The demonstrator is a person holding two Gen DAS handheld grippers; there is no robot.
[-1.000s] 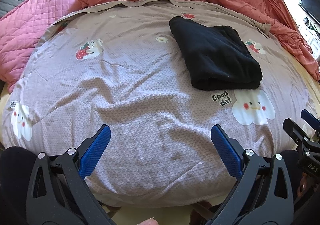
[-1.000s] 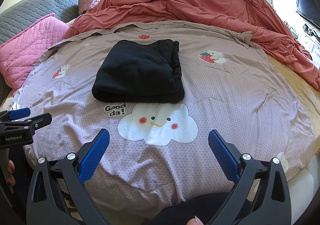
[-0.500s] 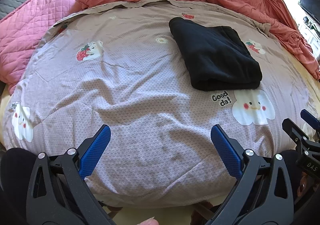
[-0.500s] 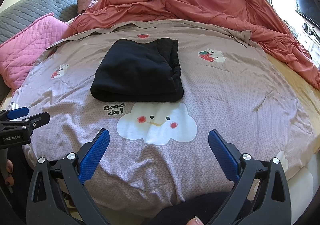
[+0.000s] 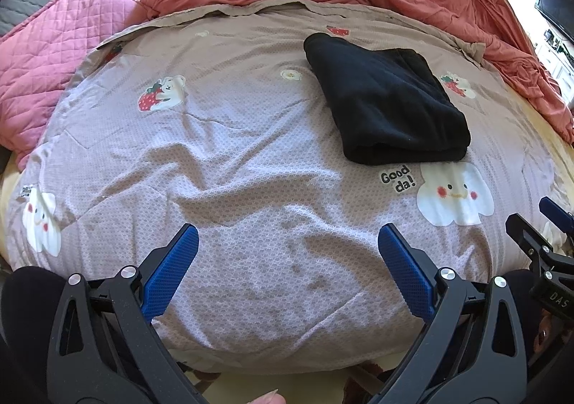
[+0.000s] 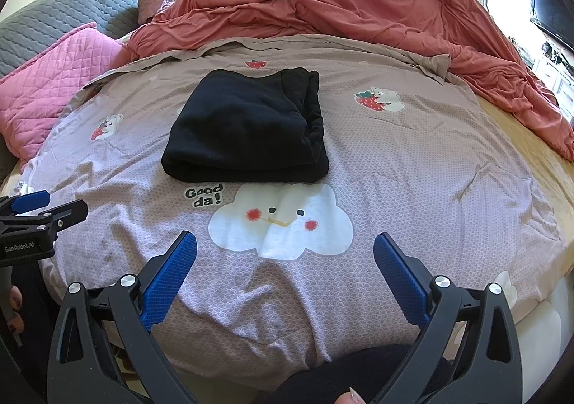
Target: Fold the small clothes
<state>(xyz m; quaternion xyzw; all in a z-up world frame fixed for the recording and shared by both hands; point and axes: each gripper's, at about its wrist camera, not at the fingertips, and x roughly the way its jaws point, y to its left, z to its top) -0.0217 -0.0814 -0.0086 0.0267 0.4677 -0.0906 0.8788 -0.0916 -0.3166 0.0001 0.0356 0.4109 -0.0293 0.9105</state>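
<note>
A black garment (image 5: 385,99) (image 6: 247,127) lies folded into a thick rectangle on the lilac printed bedsheet (image 5: 233,160) (image 6: 412,160), just beyond the "Good da!" cloud print. My left gripper (image 5: 287,260) hovers open near the bed's front edge, well short and left of the garment, nothing between its blue pads. My right gripper (image 6: 285,267) is open too, over the front edge below the cloud print, holding nothing. Each gripper shows at the side of the other's view.
A rumpled coral duvet (image 6: 358,9) is heaped across the back and right of the bed. A pink quilted pillow (image 5: 46,63) and a grey quilted cover (image 6: 71,13) sit at the left. A dark screen (image 6: 549,13) stands far right. Dark-clothed knees show below.
Both views have shifted only slightly; the folded garment stays where it was and both grippers remain open and apart from it.
</note>
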